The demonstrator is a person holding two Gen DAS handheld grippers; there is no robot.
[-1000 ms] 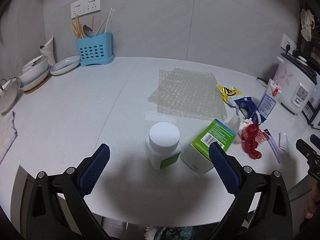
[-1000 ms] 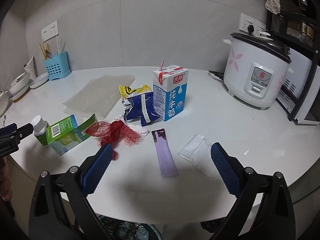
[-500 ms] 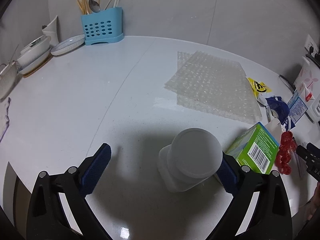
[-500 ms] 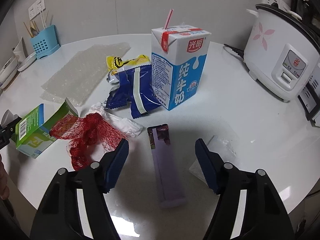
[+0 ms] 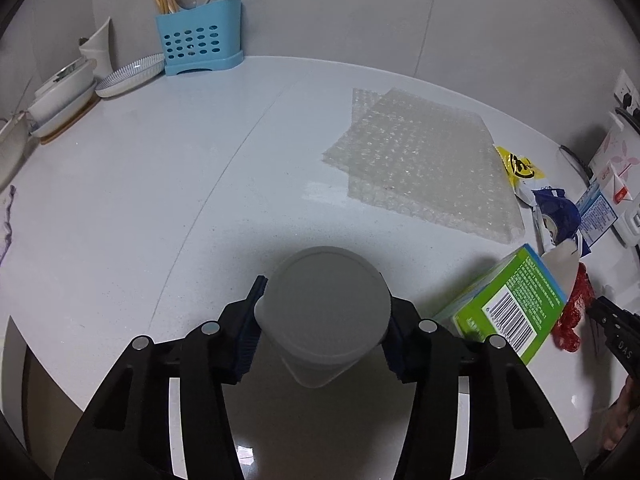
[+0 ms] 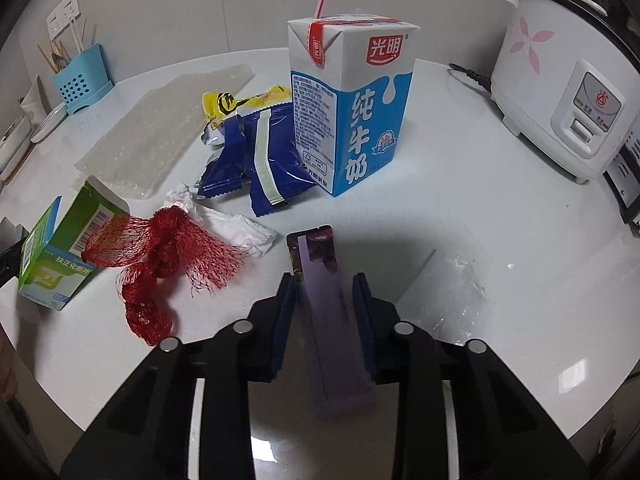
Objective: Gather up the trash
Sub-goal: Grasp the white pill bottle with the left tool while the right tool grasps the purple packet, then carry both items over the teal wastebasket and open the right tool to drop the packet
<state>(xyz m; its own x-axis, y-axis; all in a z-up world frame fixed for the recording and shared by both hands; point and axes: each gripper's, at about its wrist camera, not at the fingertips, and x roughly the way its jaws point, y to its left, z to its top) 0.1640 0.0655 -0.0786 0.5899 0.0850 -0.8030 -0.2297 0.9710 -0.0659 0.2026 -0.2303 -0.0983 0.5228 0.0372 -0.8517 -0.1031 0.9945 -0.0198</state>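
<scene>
A white bottle (image 5: 326,308) with a round cap stands at the counter's near edge. My left gripper (image 5: 324,292) comes down over it, jaws closing, and the blue pads press on its sides below the cap. A flat purple sachet (image 6: 326,320) lies lengthwise between the pads of my right gripper (image 6: 323,284). Those jaws are closing too. The left pad meets the sachet's edge, and a thin gap shows at the right pad. Loose trash lies around: a green box (image 6: 52,248), red netting (image 6: 168,248), a milk carton (image 6: 352,112), blue wrappers (image 6: 264,152) and bubble wrap (image 5: 420,160).
A crumpled white tissue (image 6: 236,228) and a yellow wrapper (image 6: 236,100) lie by the wrappers, and a clear plastic bag (image 6: 452,288) lies right of the sachet. A rice cooker (image 6: 568,92) stands far right. A blue utensil holder (image 5: 200,40) and stacked dishes (image 5: 60,96) sit far left.
Both grippers dropped toward the counter and their jaws narrowed from wide open. The left pads came in against the white bottle, and the right pads drew in beside the purple sachet.
</scene>
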